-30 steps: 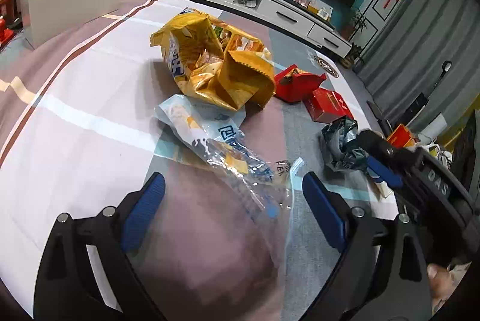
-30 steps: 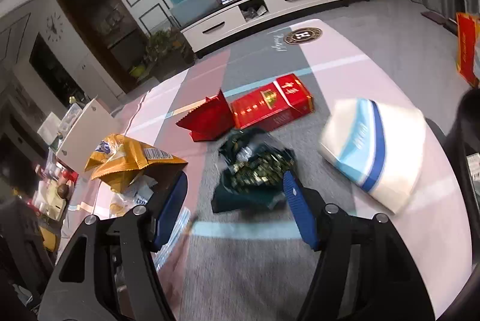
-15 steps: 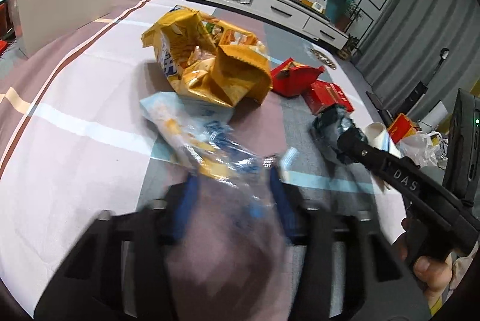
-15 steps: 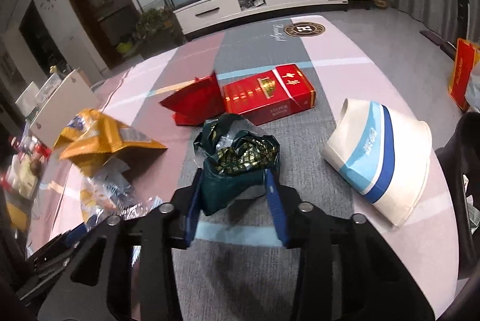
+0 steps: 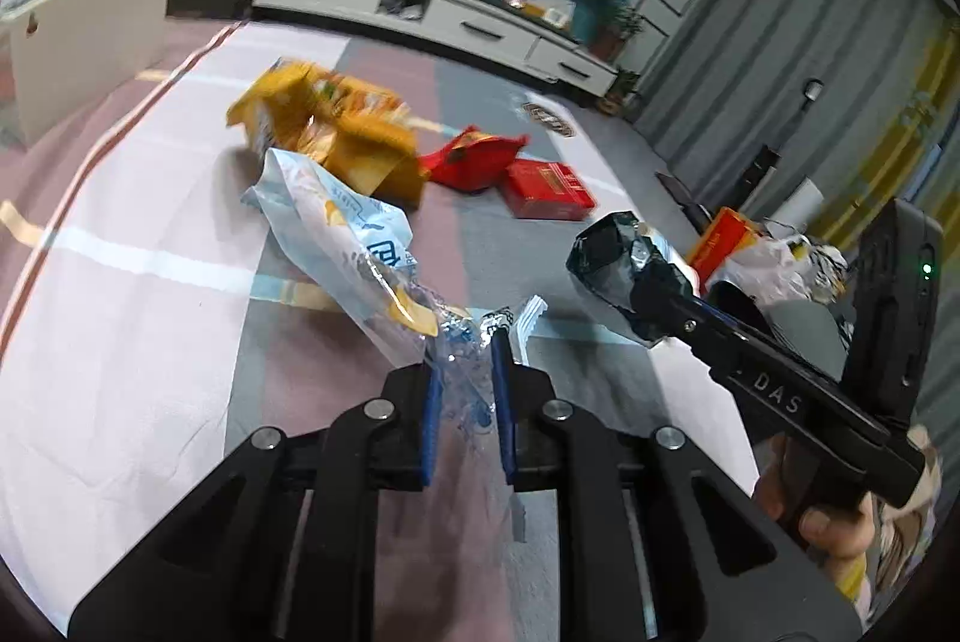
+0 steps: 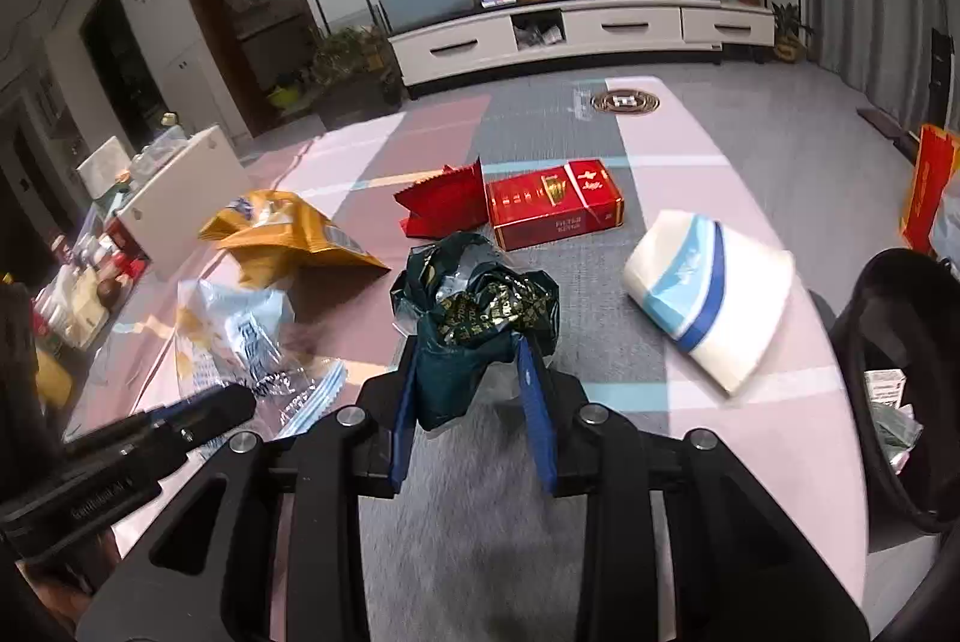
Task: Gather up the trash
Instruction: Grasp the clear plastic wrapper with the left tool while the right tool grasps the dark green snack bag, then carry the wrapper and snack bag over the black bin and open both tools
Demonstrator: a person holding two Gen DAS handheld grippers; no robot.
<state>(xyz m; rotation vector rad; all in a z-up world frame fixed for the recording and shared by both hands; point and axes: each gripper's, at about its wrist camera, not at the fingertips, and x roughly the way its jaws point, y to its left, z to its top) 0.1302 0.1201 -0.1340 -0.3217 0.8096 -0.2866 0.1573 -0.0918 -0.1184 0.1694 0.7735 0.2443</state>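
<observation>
I see: chip bag (image 6: 282,234) yellow | crumpled wrapper (image 6: 480,306) dark green, gold print | box (image 6: 552,204) red | cup (image 6: 708,282) white, blue stripes

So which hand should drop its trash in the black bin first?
Probably the right. The right gripper has its jaws shut on the dark green wrapper, and the black bin sits just to its right. The left gripper, holding the clear plastic bag, is farther away.

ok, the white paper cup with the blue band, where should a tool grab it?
The paper cup lies on its side, flattened, open mouth toward the right tool. Probably best to pinch the rim at that near end, coming in low from the front; the flattened wall should fit between the fingers.
</observation>
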